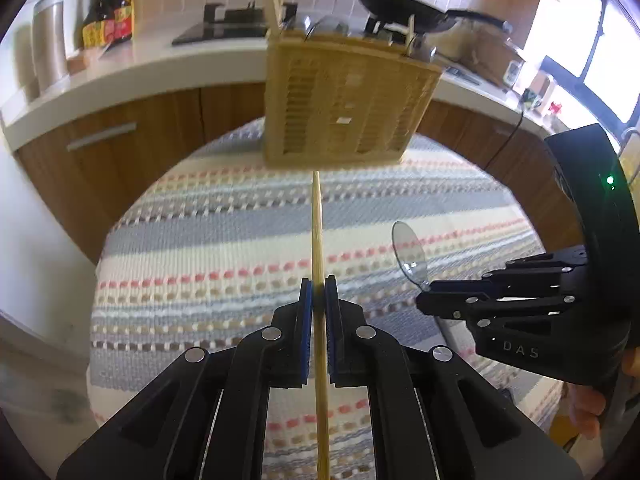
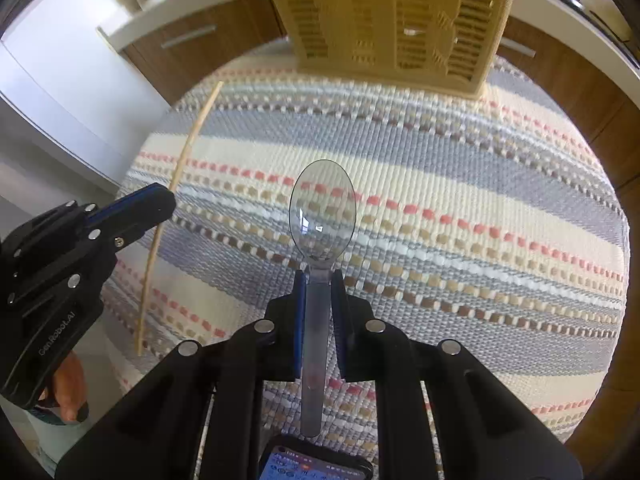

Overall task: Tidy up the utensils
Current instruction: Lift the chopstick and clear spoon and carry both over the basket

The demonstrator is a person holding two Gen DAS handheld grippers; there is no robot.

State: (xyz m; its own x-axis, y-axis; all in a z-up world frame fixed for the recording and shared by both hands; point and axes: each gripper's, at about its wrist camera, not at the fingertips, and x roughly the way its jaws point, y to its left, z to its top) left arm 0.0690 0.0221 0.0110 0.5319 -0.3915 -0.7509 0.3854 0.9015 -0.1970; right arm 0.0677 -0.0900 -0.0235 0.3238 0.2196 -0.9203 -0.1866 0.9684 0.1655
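Observation:
My left gripper is shut on a wooden chopstick that points forward toward a tan slotted utensil holder at the far side of the striped table. My right gripper is shut on the handle of a clear plastic spoon, bowl forward, held above the cloth. The holder stands ahead of it, with several utensils standing in it. The right gripper with the spoon shows at the right of the left wrist view. The left gripper and chopstick show at the left of the right wrist view.
A striped woven cloth covers the round table. Behind it runs a white counter with wooden cabinets, sauce bottles, a steel canister, a cooktop and a black wok. A phone sits at the right wrist view's bottom.

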